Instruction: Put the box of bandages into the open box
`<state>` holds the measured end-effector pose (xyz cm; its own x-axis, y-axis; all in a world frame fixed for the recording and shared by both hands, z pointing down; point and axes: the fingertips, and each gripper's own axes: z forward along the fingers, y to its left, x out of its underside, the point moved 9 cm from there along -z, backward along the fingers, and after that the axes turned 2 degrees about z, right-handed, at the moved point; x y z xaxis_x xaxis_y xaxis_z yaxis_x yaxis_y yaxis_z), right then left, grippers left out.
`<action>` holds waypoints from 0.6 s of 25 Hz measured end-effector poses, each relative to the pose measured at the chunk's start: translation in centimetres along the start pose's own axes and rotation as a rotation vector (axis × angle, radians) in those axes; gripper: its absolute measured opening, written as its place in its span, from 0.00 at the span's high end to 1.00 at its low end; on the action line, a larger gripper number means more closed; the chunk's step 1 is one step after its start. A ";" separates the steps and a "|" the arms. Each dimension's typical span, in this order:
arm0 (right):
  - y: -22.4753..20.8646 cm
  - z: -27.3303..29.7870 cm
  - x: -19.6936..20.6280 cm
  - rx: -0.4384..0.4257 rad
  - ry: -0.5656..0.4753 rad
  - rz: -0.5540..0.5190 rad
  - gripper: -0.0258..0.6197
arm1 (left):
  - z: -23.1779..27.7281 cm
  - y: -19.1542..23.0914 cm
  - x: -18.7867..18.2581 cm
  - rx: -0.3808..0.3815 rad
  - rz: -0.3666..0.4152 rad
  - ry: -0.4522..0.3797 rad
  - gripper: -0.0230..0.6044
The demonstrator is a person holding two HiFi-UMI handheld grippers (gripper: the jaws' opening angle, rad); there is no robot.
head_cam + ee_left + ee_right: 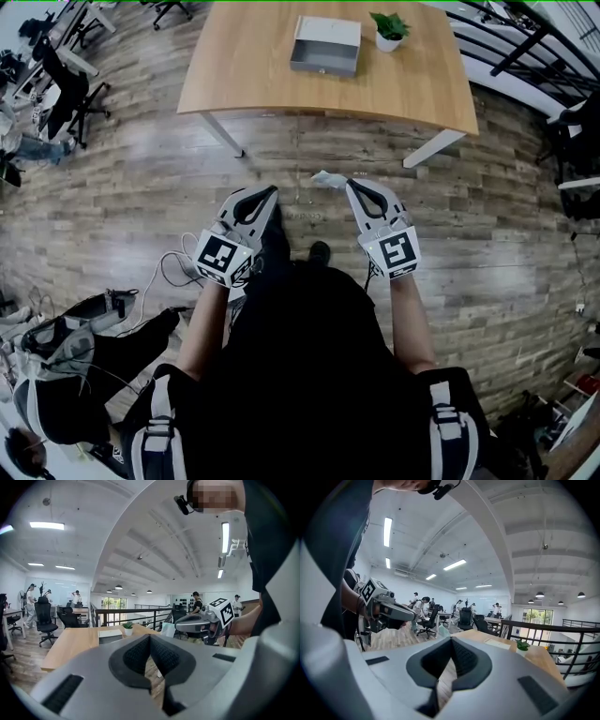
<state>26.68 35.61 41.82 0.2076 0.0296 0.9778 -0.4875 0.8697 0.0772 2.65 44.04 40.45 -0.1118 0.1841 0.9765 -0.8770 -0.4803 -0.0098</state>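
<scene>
Table (244,70) smooth pale wood; floor (141,187) weathered planks; open box (325,47) matt grey.

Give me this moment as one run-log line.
left tongs: shut, empty | right tongs: shut on bandage box at tips | open box: on table, beside potted plant | placement: not yet done
</scene>
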 end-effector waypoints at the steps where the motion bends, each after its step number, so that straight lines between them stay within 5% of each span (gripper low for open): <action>1: 0.1 0.1 -0.1 0.002 0.002 0.008 0.92 | 0.0 0.1 0.0 -0.001 -0.002 0.000 0.93; 15: -1.1 3.8 -1.2 0.041 0.044 -0.002 0.92 | 2.0 4.7 -0.1 0.045 -0.019 0.001 0.93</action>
<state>23.79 32.74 41.31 0.2450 0.0503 0.9682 -0.5216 0.8487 0.0879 -0.47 40.02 40.73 -0.0953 0.1946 0.9762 -0.8573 -0.5145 0.0189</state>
